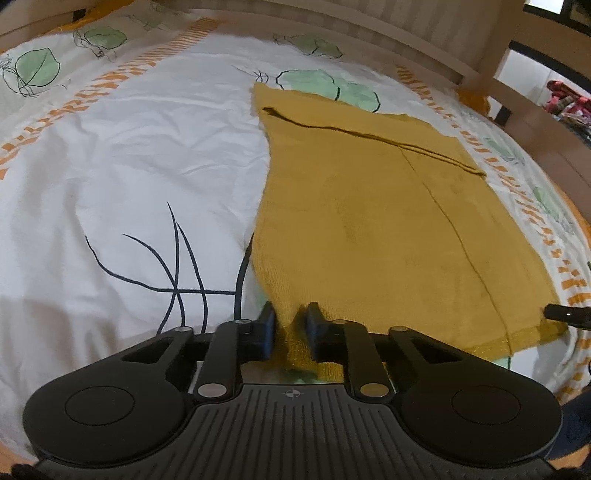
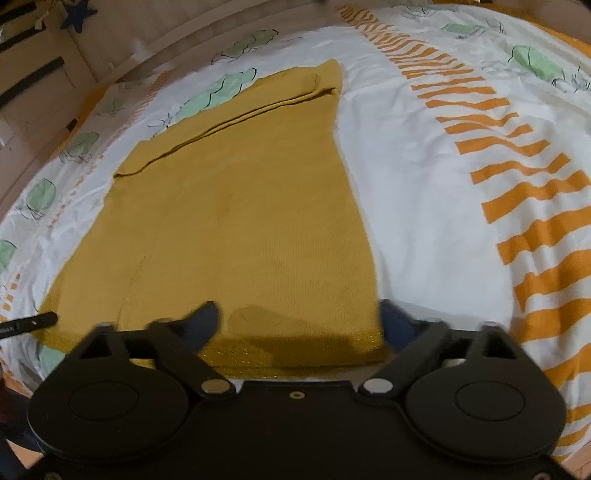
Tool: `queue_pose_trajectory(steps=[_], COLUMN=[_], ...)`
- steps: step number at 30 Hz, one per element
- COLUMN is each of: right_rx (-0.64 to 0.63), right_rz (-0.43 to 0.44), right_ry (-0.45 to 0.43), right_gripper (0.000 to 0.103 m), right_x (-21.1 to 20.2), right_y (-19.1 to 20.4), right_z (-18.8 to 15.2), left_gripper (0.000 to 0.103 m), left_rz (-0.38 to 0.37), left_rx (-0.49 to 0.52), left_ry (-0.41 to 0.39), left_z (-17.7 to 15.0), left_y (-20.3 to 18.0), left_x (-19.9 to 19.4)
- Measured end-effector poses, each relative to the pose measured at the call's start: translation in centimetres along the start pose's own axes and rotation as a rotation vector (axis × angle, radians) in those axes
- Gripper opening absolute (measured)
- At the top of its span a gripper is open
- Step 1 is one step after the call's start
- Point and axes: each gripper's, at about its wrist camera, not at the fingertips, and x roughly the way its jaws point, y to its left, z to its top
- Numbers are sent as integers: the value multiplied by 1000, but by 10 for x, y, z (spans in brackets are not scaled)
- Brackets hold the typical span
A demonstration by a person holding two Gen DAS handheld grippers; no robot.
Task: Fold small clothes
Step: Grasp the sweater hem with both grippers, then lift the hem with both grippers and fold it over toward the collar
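While its two blue pads press together on a pinch of the near hem, the left hand-held gripper (image 1: 289,334) is clamped on the mustard knitted garment (image 1: 369,221) at that garment's near left corner, the fabric bunching up between the fingers. The right hand-held gripper (image 2: 299,325) stands with its jaws well apart over the same hem at the near right corner, one finger (image 2: 203,321) resting above the cloth and the other just off its right edge; no pad presses on the fabric there, though the blur makes light contact hard to rule out. The garment lies flat and spread out on the bed (image 1: 110,166), its hem toward the near edge and its far end folded over in a band that runs across its width. Under it the bedsheet (image 2: 424,184) is white, printed with green leaves, dark line drawings and broken orange stripes. Beyond the far edge of the bed a wooden frame (image 1: 424,33) rises.
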Motion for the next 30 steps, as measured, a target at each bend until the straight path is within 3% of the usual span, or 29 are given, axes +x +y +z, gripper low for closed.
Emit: queue_pose_trajectory(steps=[1,3,5,9,16,21,30], right_rx=[-9,-7,40,37,71,86,117], right_rz=[-13,-17,57,63,106,111,120], right_ry=[-4,-16,-15,-44,-178,-220,-280], right_gripper=[65,38,18,17,17,17,17], right_x=[-1,-3,-4,-6,-23,-25,-29], right_y=[1,-1,-7,-5,-7,-4,2], right_z=[0,0,0,1,11,21,59], left_gripper=[12,8,7,5,5,5,5], left_rz=[-2,-11,-15,-22,-49,-60,-79], left_rx=[-8,-28,-36,-41,-104,-140,-179], left_ry=[-1,-10,-17,-55,-179,-212,-277], left_z=[0,0,1,2,14,27,76], left_y=[1,3,4,2,6,6,6], left_x=[1,0,0,-6,-20,-23,-26])
